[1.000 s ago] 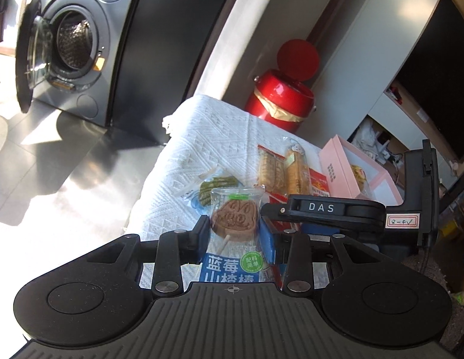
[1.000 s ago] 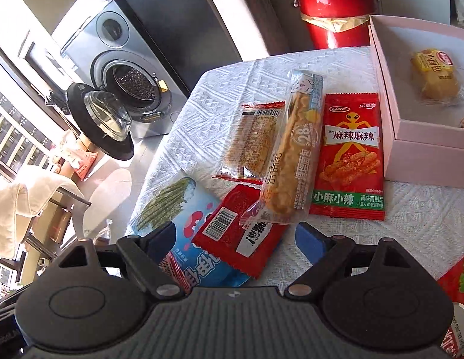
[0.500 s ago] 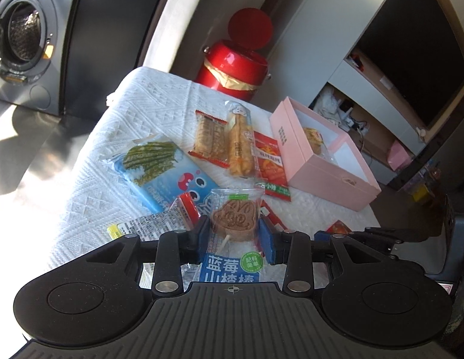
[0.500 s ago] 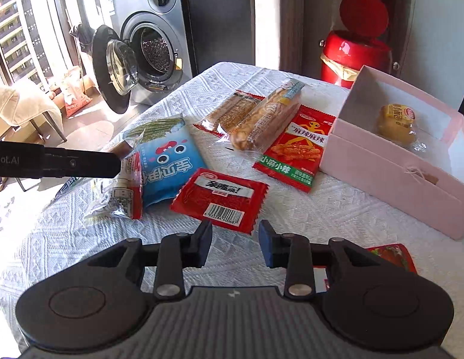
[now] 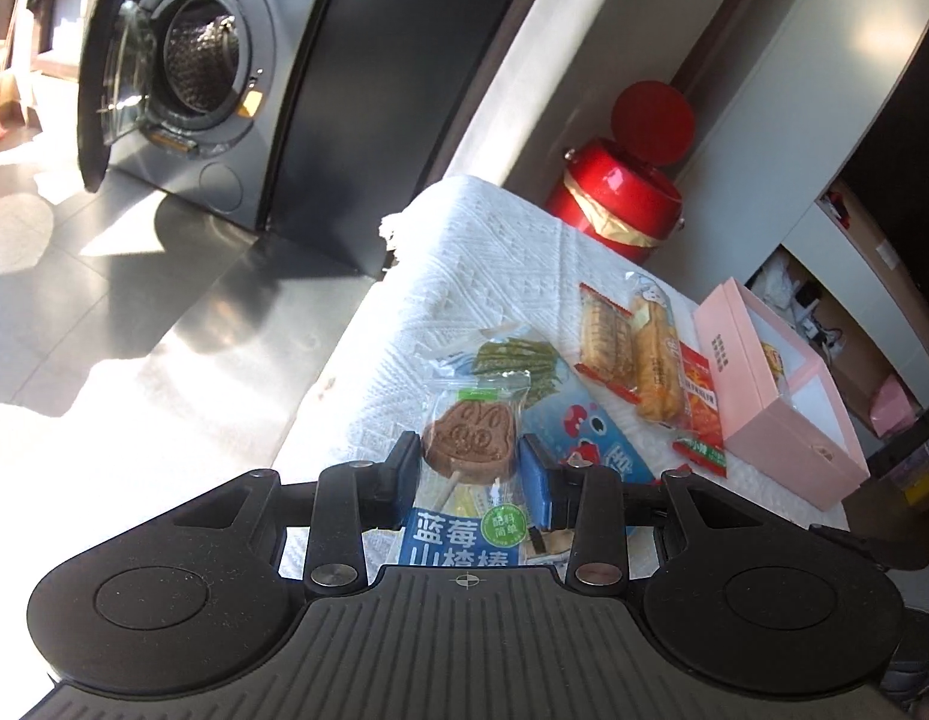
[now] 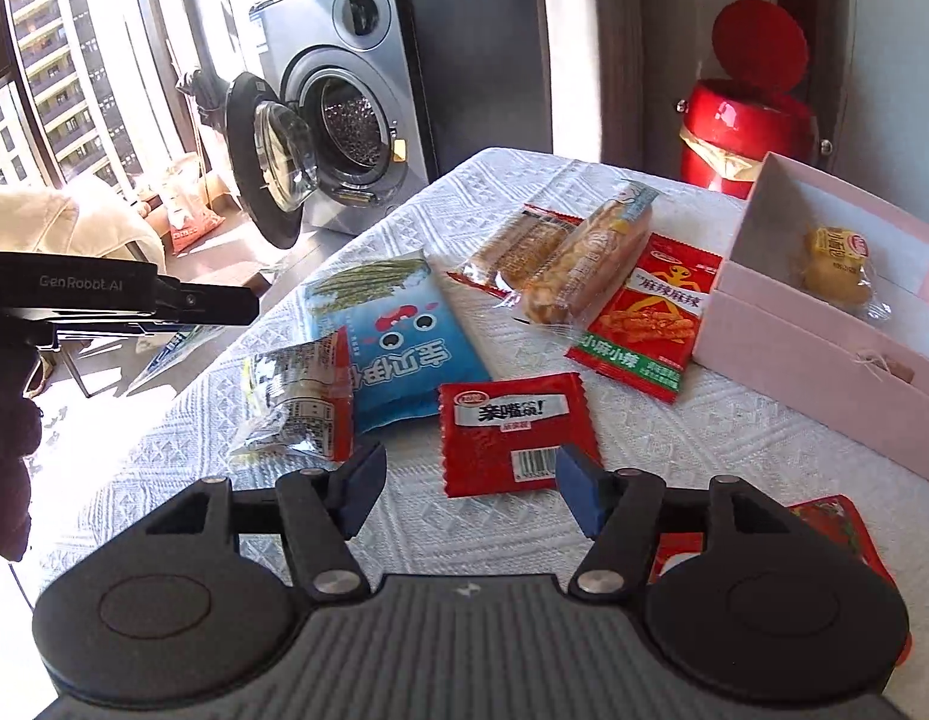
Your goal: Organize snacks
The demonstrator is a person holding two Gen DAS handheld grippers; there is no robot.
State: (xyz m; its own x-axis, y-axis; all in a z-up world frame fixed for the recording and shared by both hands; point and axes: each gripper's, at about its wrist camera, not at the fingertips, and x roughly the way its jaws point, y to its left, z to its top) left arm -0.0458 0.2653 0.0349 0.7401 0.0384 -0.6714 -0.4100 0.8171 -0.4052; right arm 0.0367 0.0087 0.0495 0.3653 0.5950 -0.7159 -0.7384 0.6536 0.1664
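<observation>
Now | left gripper [image 5: 470, 468] keeps pinching clear-wrapped brown lollipop [image 5: 471, 439] | right gripper [image 6: 469, 483], shut a moment ago, jaws opening, empty, above flat red sachet [image 6: 518, 433] | next pick likely, pink box [image 6: 836, 354] waiting

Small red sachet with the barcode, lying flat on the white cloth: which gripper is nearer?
Right. The right gripper, jaws opening and empty, hovers directly over the small red sachet. The left gripper is off beside the table, shut on a clear-wrapped brown lollipop.
</observation>
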